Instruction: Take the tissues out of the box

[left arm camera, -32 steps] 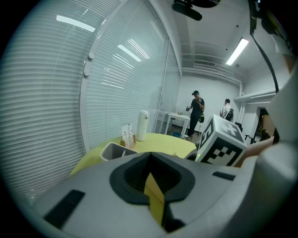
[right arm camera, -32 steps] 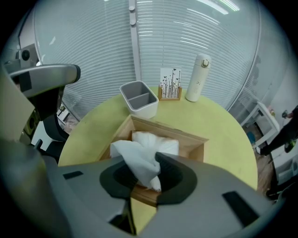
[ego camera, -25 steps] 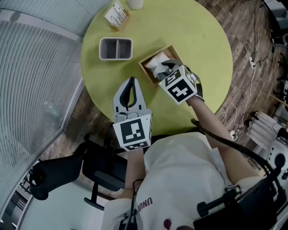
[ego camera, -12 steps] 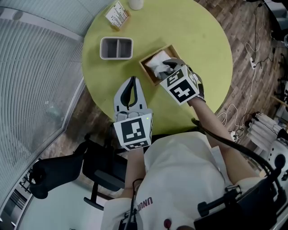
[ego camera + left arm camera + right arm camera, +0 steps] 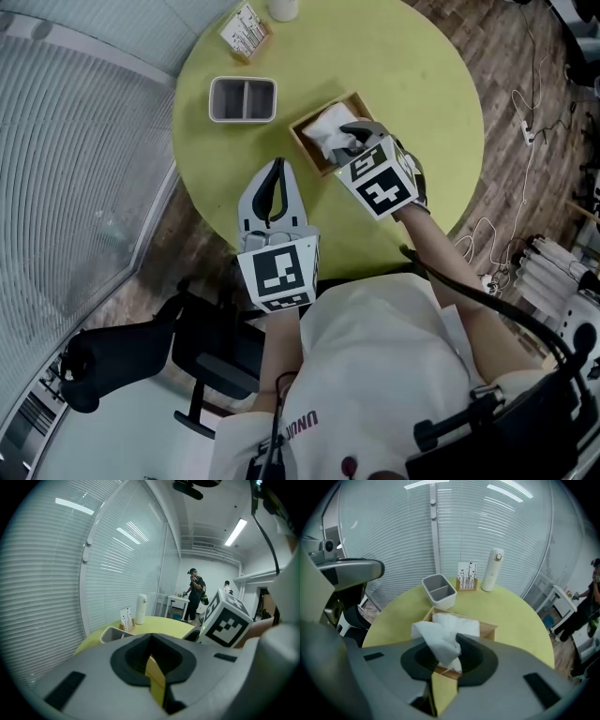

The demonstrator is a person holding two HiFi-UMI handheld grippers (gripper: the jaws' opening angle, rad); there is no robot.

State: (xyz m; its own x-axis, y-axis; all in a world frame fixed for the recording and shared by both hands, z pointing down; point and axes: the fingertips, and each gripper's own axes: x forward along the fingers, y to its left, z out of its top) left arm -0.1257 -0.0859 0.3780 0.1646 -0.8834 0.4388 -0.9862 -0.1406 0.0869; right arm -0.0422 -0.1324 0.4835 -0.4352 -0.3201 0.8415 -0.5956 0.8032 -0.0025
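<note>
An open wooden tissue box [image 5: 305,141] sits on the round yellow-green table [image 5: 422,84]. White tissues [image 5: 328,125] fill it. My right gripper [image 5: 349,139] hovers over the box's near side, shut on a crumpled tissue [image 5: 438,639] that is pulled up from the stack [image 5: 459,622]. In the right gripper view that gripper [image 5: 454,642] pinches the tissue at its tips, with the box rim [image 5: 490,631] behind. My left gripper [image 5: 275,166] rests at the table's near edge, left of the box, shut and holding nothing; in the left gripper view its tips [image 5: 150,637] meet.
A grey two-compartment bin [image 5: 243,99] stands left of the box. A card holder [image 5: 243,31] and a white bottle [image 5: 282,7] are at the far edge. Window blinds [image 5: 75,169] run along the left. Cables [image 5: 525,131] lie on the floor at the right. People [image 5: 194,595] stand far off.
The right gripper keeps its grip on the tissue and has barely shifted over the box. The left gripper has stayed in place.
</note>
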